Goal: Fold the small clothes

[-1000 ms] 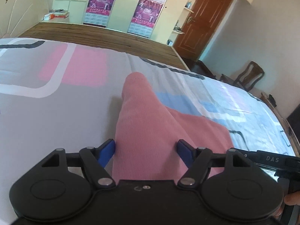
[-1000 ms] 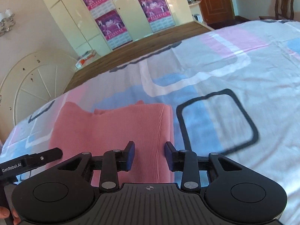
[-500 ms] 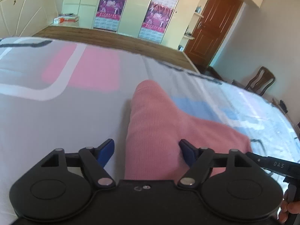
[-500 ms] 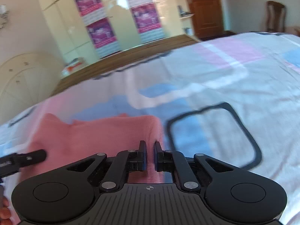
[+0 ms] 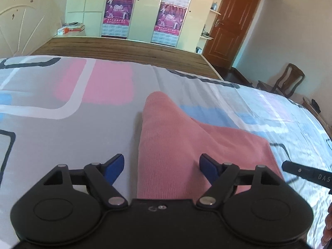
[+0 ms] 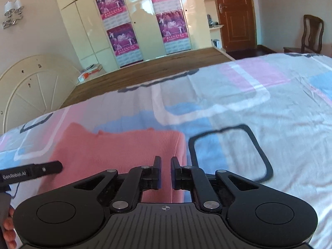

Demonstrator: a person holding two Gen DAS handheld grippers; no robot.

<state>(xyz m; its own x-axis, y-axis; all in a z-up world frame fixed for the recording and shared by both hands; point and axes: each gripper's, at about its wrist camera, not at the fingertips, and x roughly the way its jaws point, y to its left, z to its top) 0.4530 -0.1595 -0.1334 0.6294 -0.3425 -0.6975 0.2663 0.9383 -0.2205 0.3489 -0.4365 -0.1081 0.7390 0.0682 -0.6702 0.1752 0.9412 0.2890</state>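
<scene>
— Where's the pink garment (image 5: 182, 145)?
— Flat on the bed (image 5: 62, 141) (patterned sheet).
— Jaws?
— Left gripper (image 5: 161, 166) spread wide astride it; right gripper (image 6: 165, 173) narrowed over its edge, a gap showing.

Since a second ago the right gripper (image 6: 165, 171) narrowed its jaws to a slim gap over the pink garment's (image 6: 124, 151) 3 o'clock edge.
</scene>
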